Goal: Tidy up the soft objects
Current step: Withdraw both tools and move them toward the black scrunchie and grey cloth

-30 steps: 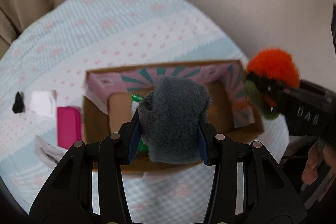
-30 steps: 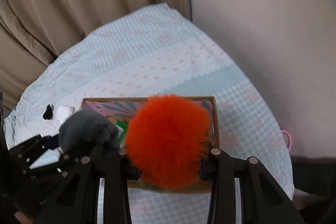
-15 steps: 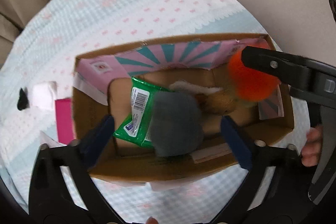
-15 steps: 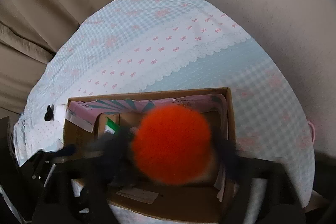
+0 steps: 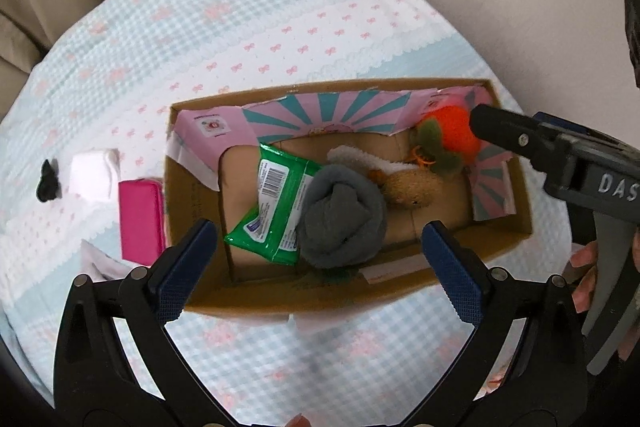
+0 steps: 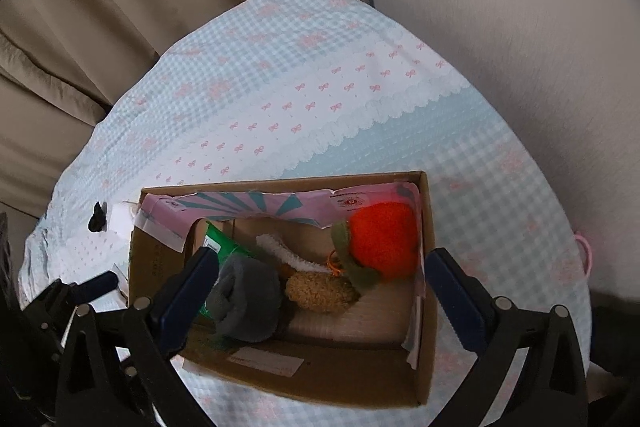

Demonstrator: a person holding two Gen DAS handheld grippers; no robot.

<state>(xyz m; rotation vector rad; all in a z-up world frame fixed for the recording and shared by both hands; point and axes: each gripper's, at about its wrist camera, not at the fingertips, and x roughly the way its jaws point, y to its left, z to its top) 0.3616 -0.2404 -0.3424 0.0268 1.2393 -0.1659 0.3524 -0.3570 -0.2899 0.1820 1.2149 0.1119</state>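
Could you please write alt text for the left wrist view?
The left gripper hangs open over a cardboard box holding a grey plush, green wipes pack, brown plush and orange plush; the right gripper reaches in beside the latter.

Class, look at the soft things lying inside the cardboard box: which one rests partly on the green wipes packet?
The grey rolled plush. Its edge overlaps the green packet, while the tan plush and the orange plush lie farther along the box, clear of the packet.

Matt cardboard box (image 5: 400, 291), fuzzy orange plush (image 6: 384, 243)
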